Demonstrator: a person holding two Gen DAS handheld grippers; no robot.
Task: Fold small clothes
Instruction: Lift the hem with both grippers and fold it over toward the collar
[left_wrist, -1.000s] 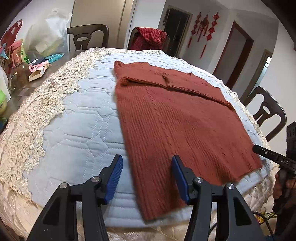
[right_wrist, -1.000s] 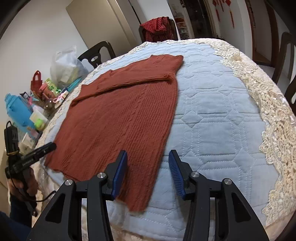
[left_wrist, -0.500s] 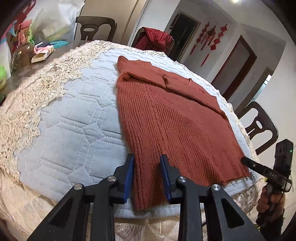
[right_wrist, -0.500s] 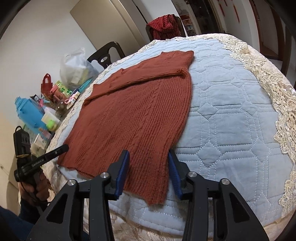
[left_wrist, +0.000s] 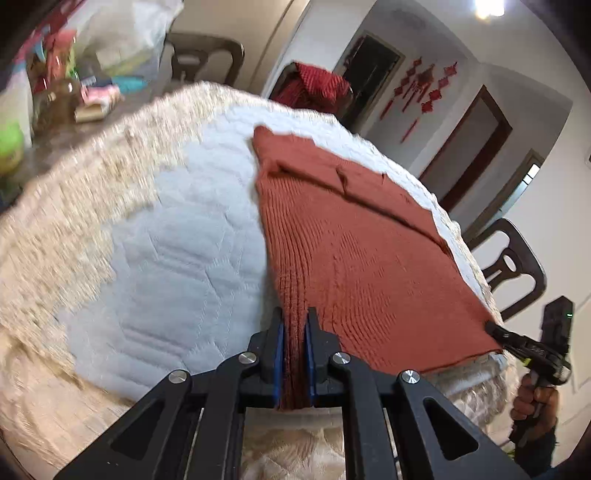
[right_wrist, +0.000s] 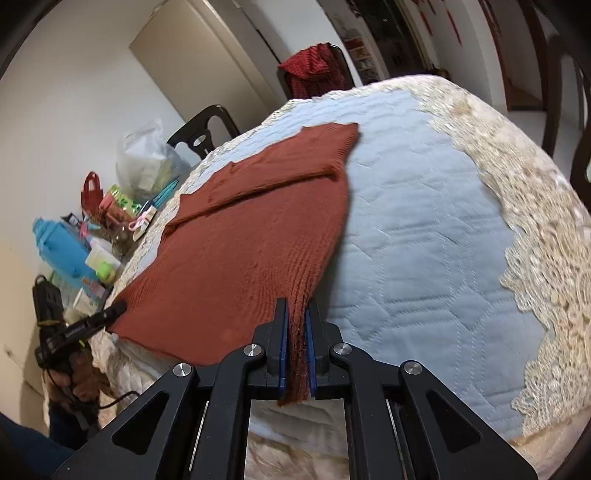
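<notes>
Rust knit sweater (left_wrist: 369, 258) hem pinched by both grippers.

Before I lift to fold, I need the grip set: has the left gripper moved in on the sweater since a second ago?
Yes. The left gripper has come forward over the quilted cover's near edge, its jaws have just been closing, and it now pinches the rust sweater's near corner.

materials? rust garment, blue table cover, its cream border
Rust sweater: ribbed knit, matte, probably wool or acrylic; vertical ribs and a cable pattern show. Blue cover: quilted fabric, matte, stitched in geometric panels; likely cotton or polyester. Cream border: openwork lace, slightly glossy; fibre unclear.
</notes>
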